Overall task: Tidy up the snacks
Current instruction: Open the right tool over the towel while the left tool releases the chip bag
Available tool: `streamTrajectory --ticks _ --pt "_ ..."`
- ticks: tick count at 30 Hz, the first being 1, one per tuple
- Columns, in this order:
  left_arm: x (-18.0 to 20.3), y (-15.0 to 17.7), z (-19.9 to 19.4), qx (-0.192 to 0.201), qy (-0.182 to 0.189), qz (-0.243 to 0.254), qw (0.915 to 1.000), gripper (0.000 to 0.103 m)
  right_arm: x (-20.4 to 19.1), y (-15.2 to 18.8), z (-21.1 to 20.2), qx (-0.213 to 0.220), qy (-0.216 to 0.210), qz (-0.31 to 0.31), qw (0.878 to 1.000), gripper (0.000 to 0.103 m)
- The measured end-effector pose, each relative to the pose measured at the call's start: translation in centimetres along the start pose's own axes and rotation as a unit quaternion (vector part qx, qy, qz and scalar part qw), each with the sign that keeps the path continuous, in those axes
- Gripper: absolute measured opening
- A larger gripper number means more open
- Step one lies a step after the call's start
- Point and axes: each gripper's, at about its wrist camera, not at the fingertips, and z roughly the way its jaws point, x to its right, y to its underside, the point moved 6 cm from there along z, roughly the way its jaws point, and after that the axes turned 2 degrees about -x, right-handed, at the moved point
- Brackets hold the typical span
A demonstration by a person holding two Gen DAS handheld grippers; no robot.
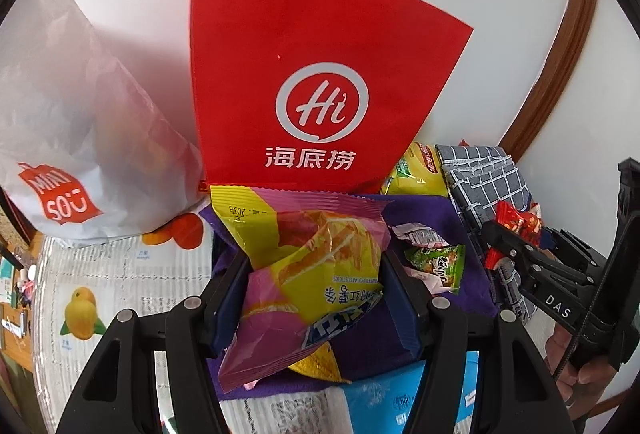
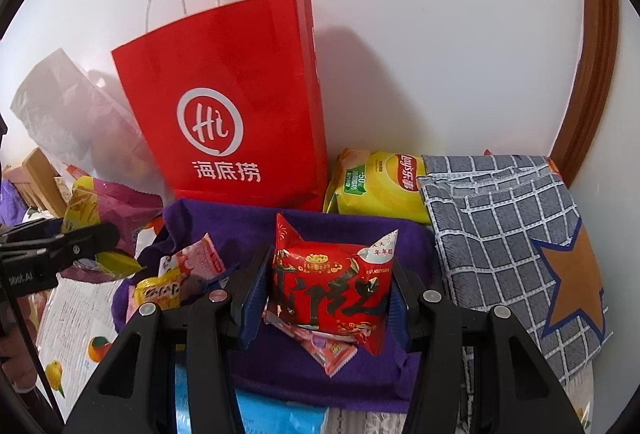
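Between the pads of the left hand-held gripper [image 1: 316, 298] sits a yellow and pink sweet potato stick bag [image 1: 304, 266], pinched from both sides. The right hand-held gripper [image 2: 326, 294] pinches a red snack packet [image 2: 332, 286] in the same way, its blue pads pressing on both sides of the packet.

Under both packets lies a purple cloth [image 2: 248, 222]. On it, left of the right hand-held gripper, are small loose snacks: a pink wrapped one [image 2: 200, 258] and a yellow one [image 2: 160, 290]. A pink packet [image 2: 332, 350] lies just below the red one. A green packet [image 1: 440, 266] lies on the cloth to the right of the left hand-held gripper.

Beyond the cloth stands a red paper bag [image 2: 240, 105] with white handles, upright against the white wall [image 2: 440, 33]; I cannot tell what it contains. Beside it, to the right, lies a yellow chip bag [image 2: 380, 185], and then a grey checked fabric bag [image 2: 500, 218] with an orange star. Left of the red bag leans a white plastic bag [image 1: 80, 137]. The desk [image 1: 120, 274] wears a cover printed with fruits.
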Motion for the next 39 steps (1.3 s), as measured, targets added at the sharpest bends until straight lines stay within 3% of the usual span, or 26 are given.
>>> streamTrajectory --ticks 15,39 --pt "-0.6 0.9 4.4 -0.047 -0.007 -0.001 0.9989 0.062 -0.2 1.2 5.8 -0.050 0.008 -0.017 0.999 0.051" --pt "-0.4 1.4 5.9 -0.063 -0.001 0.004 0.9980 0.062 0.5 2.3 8.3 -0.089 0.020 -0.025 0.995 0.052"
